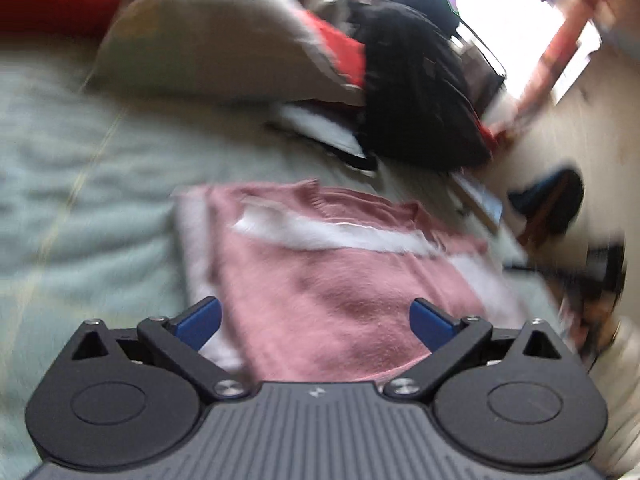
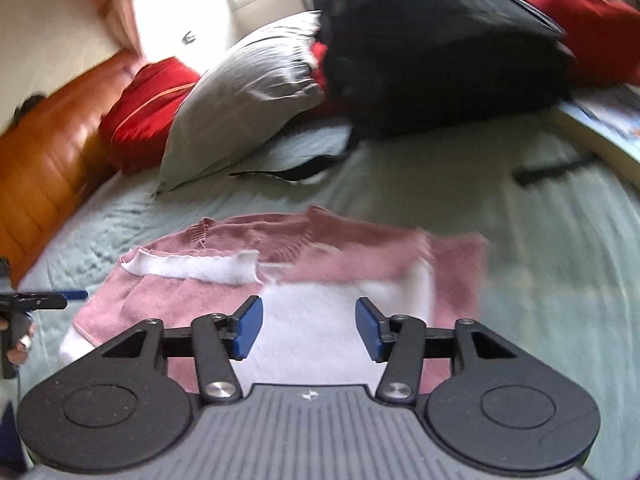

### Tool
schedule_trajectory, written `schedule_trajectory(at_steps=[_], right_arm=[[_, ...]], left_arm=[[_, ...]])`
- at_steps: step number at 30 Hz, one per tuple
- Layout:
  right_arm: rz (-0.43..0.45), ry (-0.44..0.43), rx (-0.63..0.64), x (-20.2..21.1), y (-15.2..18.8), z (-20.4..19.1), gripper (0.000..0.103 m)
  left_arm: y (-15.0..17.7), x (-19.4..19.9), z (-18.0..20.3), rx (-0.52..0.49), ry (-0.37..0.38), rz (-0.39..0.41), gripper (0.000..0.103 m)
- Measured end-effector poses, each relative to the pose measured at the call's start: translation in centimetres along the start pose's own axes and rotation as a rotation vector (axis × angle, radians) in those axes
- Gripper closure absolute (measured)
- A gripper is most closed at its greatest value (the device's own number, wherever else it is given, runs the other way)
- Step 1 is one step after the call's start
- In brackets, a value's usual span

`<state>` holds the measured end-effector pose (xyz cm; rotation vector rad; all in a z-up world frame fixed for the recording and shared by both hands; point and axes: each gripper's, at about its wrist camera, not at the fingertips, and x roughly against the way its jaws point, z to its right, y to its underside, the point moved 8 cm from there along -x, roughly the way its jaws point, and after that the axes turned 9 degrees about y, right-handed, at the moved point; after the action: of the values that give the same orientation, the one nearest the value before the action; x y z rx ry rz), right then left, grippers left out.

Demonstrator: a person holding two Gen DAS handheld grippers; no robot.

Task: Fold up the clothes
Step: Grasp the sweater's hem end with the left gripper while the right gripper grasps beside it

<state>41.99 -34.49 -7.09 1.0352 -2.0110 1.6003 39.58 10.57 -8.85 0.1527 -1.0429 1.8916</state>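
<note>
Pink-and-white fuzzy knit sweater lies partly folded on the pale green quilted bed cover, a sleeve with a white cuff band laid across its chest; both views are smeared, so finer creases cannot be read. Right gripper hangs just above the near white panel, its blue fingers apart with nothing between them; left gripper hovers over the pink body from the other side, its fingers spread wide and likewise empty.

Risks, as I judge them: the fuzzy knit looks soft and springy, so the laid sleeve may slide or spring open if a finger brushes it; a pinch taken through several layers would drag the whole stack and skew the fold; a pinch on one layer only would peel the fold apart. Quilt beneath is loose too, and could be caught along with the hem. Beyond the sweater, the grey pillow and the black backpack stand well apart, so a long swing is needed to reach them.
</note>
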Motion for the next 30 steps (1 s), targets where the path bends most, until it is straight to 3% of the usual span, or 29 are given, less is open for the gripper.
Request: schedule_trajectory(at_steps=[4, 12, 15, 17, 21, 25, 30], right_arm=[[0.012, -0.01, -0.066, 1.6, 1.3, 1.8, 0.039], [0.01, -0.13, -0.226, 2.0, 1.6, 4.0, 0.034], [0.001, -0.183, -0.291, 1.3, 1.5, 4.6, 0.032], [-0.006, -0.19, -0.319, 1.0, 1.7, 5.0, 0.032], [-0.009, -0.157, -0.321, 0.5, 1.9, 5.5, 0.031], [-0.056, -0.235, -0.357, -1.4, 1.8, 5.1, 0.03], [-0.094, -0.258, -0.372, -4.2, 1.3, 4.4, 0.029]], left_arm=[[-0.5, -0.3, -1.3, 0.146, 0.112, 0.045, 0.01], [-1.3, -3.3, -2.8, 0.238, 0.141, 0.02, 0.01], [-1.3, -3.9, -2.7, 0.299, 0.226, 0.008, 0.008], [-0.9, -4.3, -2.2, 0.294, 0.262, -0.012, 0.008], [-0.6, -5.3, -2.8, 0.288, 0.236, -0.035, 0.008], [-1.2, -6.5, -2.7, 0.291, 0.236, -0.051, 0.005], [-1.1, -6.7, -2.2, 0.257, 0.27, -0.062, 0.003]])
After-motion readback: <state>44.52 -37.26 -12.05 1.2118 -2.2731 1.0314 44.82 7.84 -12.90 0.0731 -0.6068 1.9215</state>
